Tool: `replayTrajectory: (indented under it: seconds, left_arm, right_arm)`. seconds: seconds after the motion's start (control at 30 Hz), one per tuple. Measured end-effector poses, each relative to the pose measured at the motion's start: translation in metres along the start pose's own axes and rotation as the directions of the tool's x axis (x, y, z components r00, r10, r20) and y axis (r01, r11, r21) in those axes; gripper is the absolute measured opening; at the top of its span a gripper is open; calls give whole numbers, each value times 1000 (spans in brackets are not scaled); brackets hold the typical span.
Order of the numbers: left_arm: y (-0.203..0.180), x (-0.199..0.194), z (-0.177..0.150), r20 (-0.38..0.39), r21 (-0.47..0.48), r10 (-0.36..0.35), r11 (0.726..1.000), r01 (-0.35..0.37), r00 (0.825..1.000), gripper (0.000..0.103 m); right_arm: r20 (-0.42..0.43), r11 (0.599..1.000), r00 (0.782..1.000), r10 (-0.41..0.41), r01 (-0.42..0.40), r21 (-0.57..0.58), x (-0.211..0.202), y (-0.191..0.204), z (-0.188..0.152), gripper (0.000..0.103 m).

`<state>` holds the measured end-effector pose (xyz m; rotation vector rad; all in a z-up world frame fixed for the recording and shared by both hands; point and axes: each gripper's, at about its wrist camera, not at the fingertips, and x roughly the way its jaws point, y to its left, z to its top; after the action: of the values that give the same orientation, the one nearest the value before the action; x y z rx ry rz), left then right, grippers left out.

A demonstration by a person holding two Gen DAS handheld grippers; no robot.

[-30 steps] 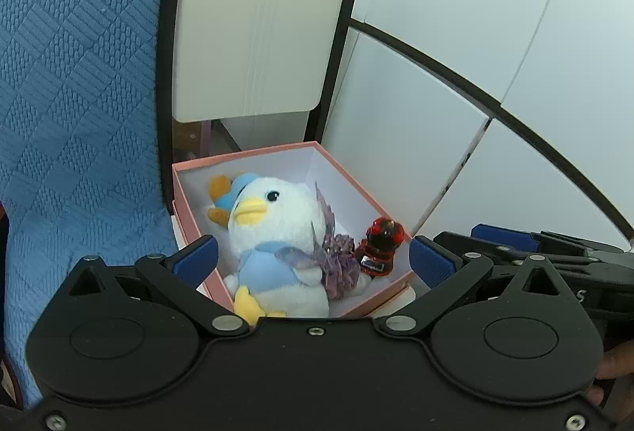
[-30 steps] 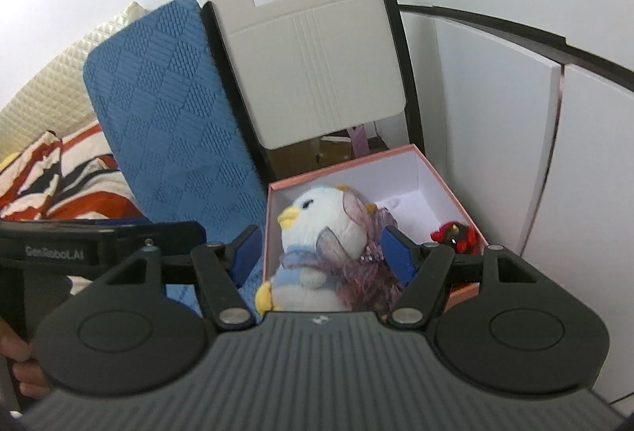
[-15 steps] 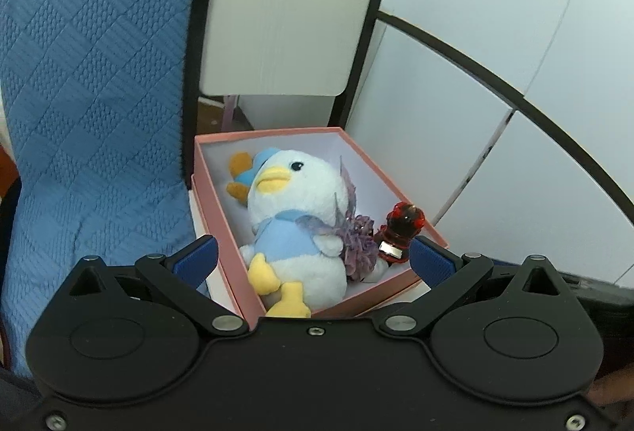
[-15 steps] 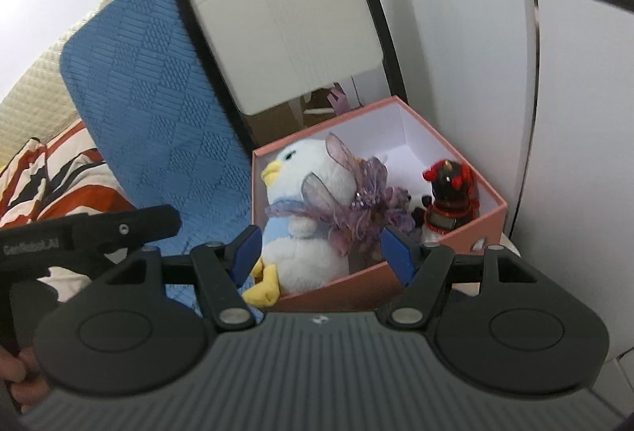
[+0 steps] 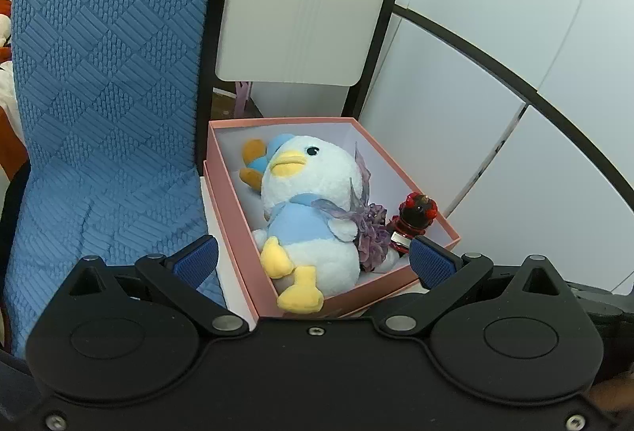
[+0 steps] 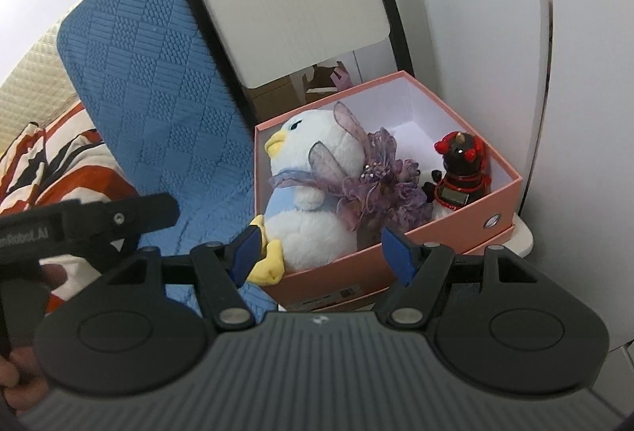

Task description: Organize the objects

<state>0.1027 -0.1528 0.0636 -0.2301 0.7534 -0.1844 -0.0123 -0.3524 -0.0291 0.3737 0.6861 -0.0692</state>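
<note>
Both tongs — left tongs, right tongs — gape wide and empty before the pink box.

Both wrist views face forward and down, close over the pink box; left gripper's view from left, right's from right.

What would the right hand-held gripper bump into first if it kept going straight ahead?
Probably the plush penguin in the pink box. The open right hand-held gripper points at its lower body, just over the box's near wall, though depth is hard to judge.
</note>
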Motion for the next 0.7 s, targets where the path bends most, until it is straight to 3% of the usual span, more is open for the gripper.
replayTrajectory:
  seconds: [0.17, 0.3, 0.7]
  left_arm:
    - [4, -6, 0, 15, -12, 2, 1000, -2, 1000, 103]
    - [2, -9, 0, 25, -1, -3, 1000, 3, 1000, 103]
    - [3, -9, 0, 28, -14, -11, 1000, 12, 1000, 103]
  right_arm:
    - [-1, 1000, 1000, -4, 4, 8, -2, -1, 1, 71]
    - [2, 1000, 1000, 6, -6, 25, -2, -3, 2, 103]
    - [-35, 999, 999, 10, -9, 41, 5, -2, 2, 103]
